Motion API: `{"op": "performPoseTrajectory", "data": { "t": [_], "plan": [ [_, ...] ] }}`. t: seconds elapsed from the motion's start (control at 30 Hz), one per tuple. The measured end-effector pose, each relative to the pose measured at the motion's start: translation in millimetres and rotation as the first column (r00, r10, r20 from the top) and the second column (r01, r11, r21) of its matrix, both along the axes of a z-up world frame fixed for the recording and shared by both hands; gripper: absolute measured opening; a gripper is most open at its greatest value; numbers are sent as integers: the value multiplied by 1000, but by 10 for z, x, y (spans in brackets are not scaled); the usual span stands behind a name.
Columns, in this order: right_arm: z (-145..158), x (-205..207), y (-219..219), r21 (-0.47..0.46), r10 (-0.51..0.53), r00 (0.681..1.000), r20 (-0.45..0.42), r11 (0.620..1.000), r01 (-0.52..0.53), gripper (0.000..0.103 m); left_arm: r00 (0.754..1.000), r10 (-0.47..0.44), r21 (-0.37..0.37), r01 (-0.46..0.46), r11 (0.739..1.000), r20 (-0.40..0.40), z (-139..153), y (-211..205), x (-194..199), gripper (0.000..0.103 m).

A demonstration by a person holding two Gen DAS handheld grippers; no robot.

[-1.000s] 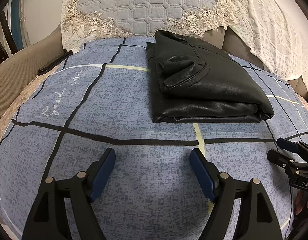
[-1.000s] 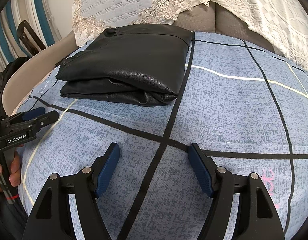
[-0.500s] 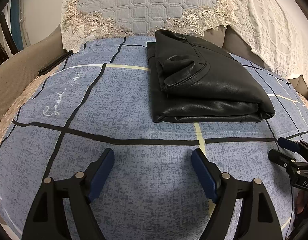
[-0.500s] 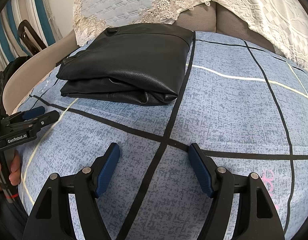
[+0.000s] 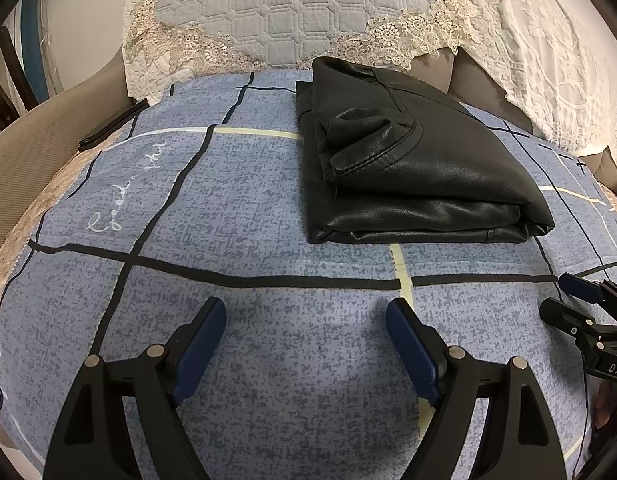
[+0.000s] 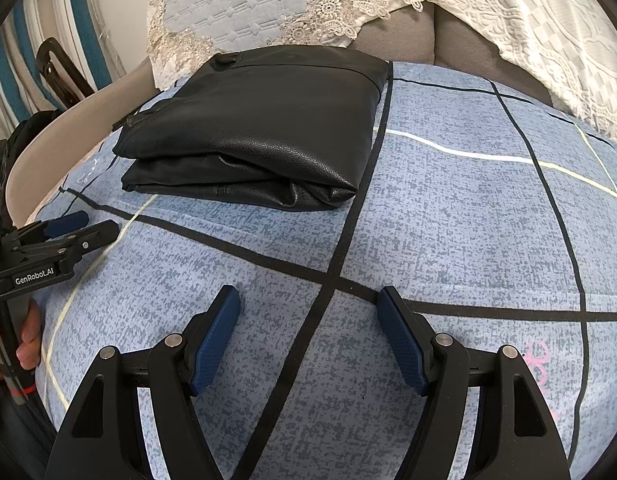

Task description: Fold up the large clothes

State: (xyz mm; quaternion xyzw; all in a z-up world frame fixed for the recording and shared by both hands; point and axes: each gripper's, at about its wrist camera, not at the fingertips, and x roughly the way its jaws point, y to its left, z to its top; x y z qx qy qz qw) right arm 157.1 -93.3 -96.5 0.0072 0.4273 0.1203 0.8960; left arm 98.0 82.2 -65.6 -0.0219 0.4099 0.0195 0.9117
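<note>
Folded black leather garment (image 5: 412,176) on blue checked bedspread (image 5: 244,200).
Left gripper (image 5: 304,320) opening, nothing between; right gripper (image 6: 308,308) apart, empty.

I see both wrist views evenly lit by soft, diffuse indoor light. The black leather garment (image 5: 412,172) shows pale sheen on its folded edges, without hard glare. A faint shadow lies on the blue bedspread (image 5: 244,208) along the garment's near edge. Focus is sharp throughout. Fisheye distortion bows the bedspread's grid lines, and dark vignetting fills all corners.
</note>
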Motion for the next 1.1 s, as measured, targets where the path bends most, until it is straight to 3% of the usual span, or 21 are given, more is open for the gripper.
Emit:
{"op": "performPoseTrajectory", "data": {
  "t": [1.1],
  "plan": [
    [5,1,-5,1,3,1000,-3,1000,-3,72,1000,20,5,-20,1000,-21,5,-12,8,86]
  ]
}}
